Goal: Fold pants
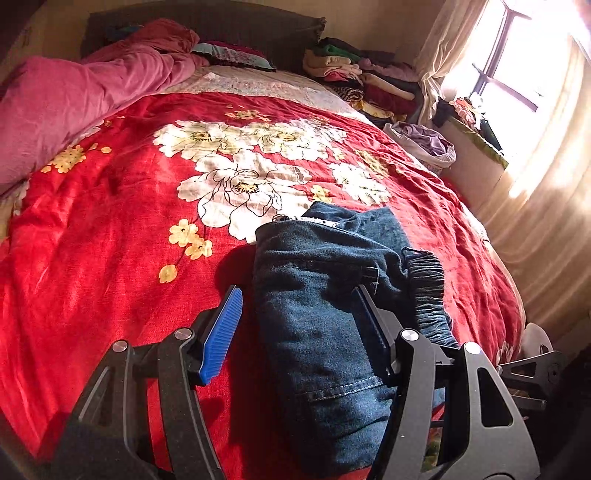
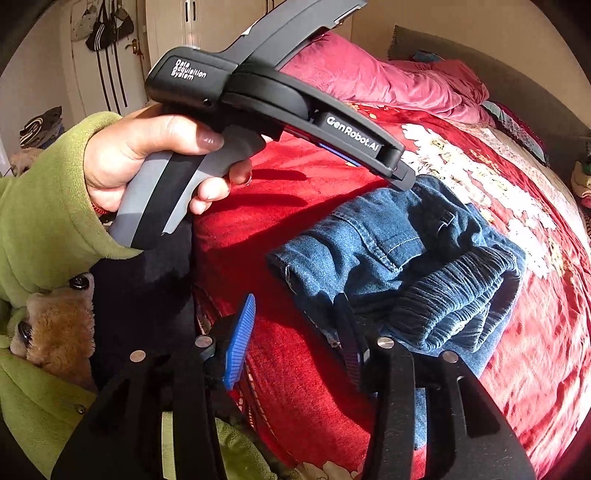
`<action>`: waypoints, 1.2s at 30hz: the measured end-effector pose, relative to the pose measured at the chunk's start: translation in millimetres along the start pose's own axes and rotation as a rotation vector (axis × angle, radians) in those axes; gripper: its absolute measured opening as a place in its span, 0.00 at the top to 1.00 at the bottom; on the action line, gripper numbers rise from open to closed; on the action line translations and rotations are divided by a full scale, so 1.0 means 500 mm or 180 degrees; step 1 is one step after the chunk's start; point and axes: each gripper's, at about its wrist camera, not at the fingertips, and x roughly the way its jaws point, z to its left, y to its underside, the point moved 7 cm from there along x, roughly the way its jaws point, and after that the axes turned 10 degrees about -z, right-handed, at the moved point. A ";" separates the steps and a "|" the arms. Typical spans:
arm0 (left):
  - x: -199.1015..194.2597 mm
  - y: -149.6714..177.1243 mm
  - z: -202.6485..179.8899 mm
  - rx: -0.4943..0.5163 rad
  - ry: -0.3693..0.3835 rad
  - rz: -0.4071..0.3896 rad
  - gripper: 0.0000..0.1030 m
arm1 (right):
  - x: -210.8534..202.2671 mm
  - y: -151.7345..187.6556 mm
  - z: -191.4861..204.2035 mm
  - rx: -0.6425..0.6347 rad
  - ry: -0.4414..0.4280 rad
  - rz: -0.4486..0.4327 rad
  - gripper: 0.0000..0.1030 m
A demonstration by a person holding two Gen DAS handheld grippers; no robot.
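Note:
The blue denim pants (image 1: 325, 295) lie folded into a compact bundle on the red floral bedspread (image 1: 110, 240), with the dark ribbed waistband (image 1: 428, 291) at the right. My left gripper (image 1: 299, 306) is open just above the bundle's near end, its jaws straddling it without gripping. In the right wrist view the pants (image 2: 388, 240) lie ahead, waistband (image 2: 454, 295) at the right. My right gripper (image 2: 295, 325) is open at the bundle's near edge. The left gripper (image 2: 402, 173) shows there from the side, held in a hand, its tip over the pants.
A pink quilt (image 1: 74, 92) lies at the bed's far left. Stacked clothes (image 1: 354, 74) and a bag of laundry (image 1: 424, 144) sit at the far right by the window (image 1: 517, 66). The person's green sleeve (image 2: 44, 206) is at the left, wardrobe doors (image 2: 177, 22) behind.

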 end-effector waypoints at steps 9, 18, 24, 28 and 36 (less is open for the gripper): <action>-0.042 -0.008 -0.003 0.0008 -0.0025 -0.0134 0.44 | -0.024 -0.029 0.001 0.0060 0.0012 -0.0176 0.47; -0.075 -0.014 -0.003 0.0007 -0.0077 -0.0236 0.36 | -0.060 -0.053 -0.016 0.0190 0.0140 -0.0406 0.40; -0.097 -0.017 -0.005 0.0008 -0.0100 -0.0298 0.31 | -0.103 -0.072 -0.049 0.0287 0.0364 -0.0627 0.29; -0.111 -0.020 -0.008 0.0025 -0.0121 -0.0349 0.25 | -0.133 -0.078 -0.081 0.0387 0.0529 -0.0743 0.29; -0.131 -0.028 -0.010 0.0033 -0.0170 -0.0419 0.18 | -0.173 -0.075 -0.149 0.0664 0.0812 -0.0880 0.29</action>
